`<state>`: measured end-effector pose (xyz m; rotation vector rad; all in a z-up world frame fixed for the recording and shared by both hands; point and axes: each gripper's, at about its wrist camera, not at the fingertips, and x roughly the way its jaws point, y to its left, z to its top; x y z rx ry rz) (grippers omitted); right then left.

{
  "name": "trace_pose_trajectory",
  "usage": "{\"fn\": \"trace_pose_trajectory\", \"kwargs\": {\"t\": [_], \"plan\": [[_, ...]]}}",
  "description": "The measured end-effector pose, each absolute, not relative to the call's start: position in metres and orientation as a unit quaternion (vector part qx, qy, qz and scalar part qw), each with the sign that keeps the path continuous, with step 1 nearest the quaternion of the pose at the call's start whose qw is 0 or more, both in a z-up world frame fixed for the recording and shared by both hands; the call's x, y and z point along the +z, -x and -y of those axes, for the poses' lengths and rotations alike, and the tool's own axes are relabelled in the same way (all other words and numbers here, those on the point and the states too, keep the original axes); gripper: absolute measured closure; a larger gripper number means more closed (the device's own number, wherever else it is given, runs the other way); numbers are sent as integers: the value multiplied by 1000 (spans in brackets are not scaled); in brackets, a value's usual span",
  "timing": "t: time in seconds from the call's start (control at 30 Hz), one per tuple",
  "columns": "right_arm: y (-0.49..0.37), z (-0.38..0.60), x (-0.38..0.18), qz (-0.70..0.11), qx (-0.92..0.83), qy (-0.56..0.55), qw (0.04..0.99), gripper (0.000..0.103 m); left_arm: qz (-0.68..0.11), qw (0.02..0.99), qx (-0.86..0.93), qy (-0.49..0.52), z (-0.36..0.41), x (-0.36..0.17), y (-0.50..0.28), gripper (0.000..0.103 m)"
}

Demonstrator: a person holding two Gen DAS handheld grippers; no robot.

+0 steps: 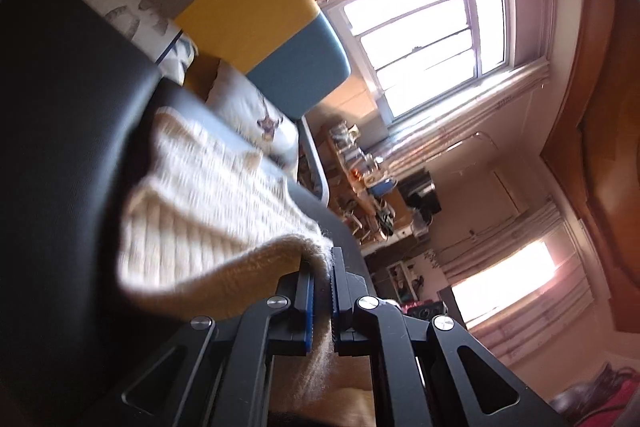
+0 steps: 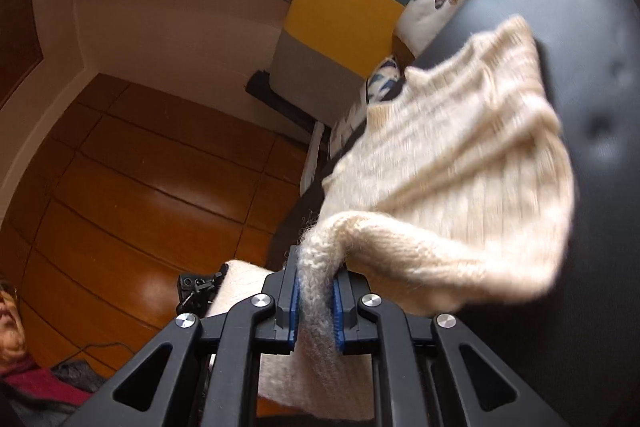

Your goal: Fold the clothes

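A dark tabletop (image 2: 592, 39) fills the 3 o'clock side of the right wrist view. A cream ribbed knit sweater (image 2: 452, 155) lies partly on it, its near edge lifted off the surface. Behind, at 12 o'clock, stands a chair (image 2: 340, 15) with teal, yellow and grey panels. The right gripper (image 2: 316, 301), at 6 o'clock, pinches a bunched fold of the sweater. The left gripper (image 1: 323, 297) likewise pinches a thin knit edge.

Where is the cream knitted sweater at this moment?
In both wrist views the cream knitted sweater lies across the dark table, its near edge pinched by the left tongs and right tongs.
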<state>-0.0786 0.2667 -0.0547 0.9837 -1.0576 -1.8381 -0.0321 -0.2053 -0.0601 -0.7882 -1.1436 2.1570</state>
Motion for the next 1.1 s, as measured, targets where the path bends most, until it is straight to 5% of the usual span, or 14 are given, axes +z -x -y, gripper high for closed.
{"fn": "trace_pose_trajectory", "kwargs": {"t": [0.13,0.43,0.8,0.97,1.1], "plan": [[145,-266,-56,441,-727,-383,362,92,442,280,807,274,214,-53,105,97],[230,-284,-150,577,-646,-436,243,79,561,121,713,403,237,-179,230,97],[227,-286,-142,510,-685,-451,258,70,575,123,701,403,231,-198,221,95],[204,-287,-146,467,-698,-486,239,103,540,119,715,428,218,-197,188,94],[163,-295,-144,464,-693,-497,241,103,524,123,716,444,213,-195,144,94]]}}
